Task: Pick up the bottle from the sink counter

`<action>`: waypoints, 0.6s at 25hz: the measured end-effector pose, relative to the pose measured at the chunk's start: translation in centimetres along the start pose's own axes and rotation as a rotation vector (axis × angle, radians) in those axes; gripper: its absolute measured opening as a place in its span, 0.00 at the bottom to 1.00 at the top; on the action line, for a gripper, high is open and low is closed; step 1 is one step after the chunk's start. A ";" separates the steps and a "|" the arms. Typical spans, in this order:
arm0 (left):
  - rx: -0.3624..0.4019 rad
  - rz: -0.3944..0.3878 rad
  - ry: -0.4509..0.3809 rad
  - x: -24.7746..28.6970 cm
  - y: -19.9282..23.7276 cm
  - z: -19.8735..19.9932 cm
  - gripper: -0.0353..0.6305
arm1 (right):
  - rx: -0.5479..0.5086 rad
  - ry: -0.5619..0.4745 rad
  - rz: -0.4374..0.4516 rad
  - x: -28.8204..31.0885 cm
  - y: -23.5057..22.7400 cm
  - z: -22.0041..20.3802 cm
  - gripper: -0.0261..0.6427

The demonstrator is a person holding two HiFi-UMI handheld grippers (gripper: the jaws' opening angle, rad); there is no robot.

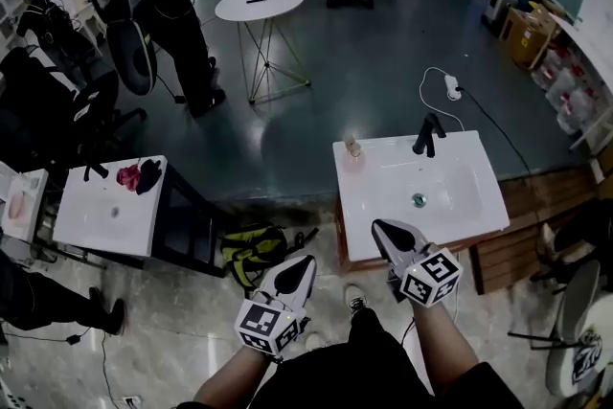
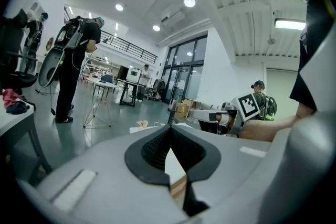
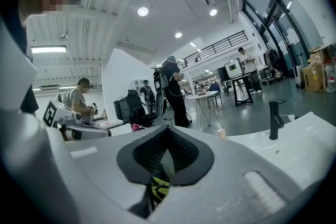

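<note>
The white sink worktop [image 1: 369, 198] fills the middle of the head view, with its basin [image 1: 436, 187] sunk toward the right and a black faucet [image 1: 427, 135] standing at the far edge. Both tongs sit at the near side, pointing away from the person toward that far edge.

The right tongs [image 1: 382, 227] have their tip just over the near rim of the worktop, on its left part. Their jaws are pressed together with nothing between them. The left tongs [image 1: 306, 261] hang off the worktop entirely, over the floor beside its near left corner. They too are closed and empty.

The bottle [image 1: 352, 147] stands at the far left corner of the worktop, left of the faucet and clear of the basin. It is small in every view, but it appears upright, with its long axis vertical. From the right tongs it lies almost straight ahead across the bare left strip of the worktop, a shade to the left. From the left tongs it lies ahead and off to the right.

The right hand looks the nearer of the two and has the more direct line. Its jaws would need to part before reaching the bottle, then close on its sides from a level approach.
</note>
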State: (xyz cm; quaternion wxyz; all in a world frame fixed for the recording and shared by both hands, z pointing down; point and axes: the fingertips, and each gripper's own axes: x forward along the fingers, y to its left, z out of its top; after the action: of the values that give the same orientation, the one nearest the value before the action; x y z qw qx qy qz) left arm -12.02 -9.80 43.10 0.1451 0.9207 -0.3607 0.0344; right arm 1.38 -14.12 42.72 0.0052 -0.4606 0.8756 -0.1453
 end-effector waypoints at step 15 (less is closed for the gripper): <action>-0.006 0.059 -0.009 8.5 1.0 0.0 0.06 | -0.014 0.037 0.092 5.8 -7.4 0.1 0.04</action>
State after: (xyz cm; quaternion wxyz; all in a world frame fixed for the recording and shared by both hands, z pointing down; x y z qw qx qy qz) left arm -6.41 -16.03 44.76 0.1450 0.9093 -0.3886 0.0333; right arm 4.05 -22.78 45.27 -0.0075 -0.4170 0.8969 -0.1471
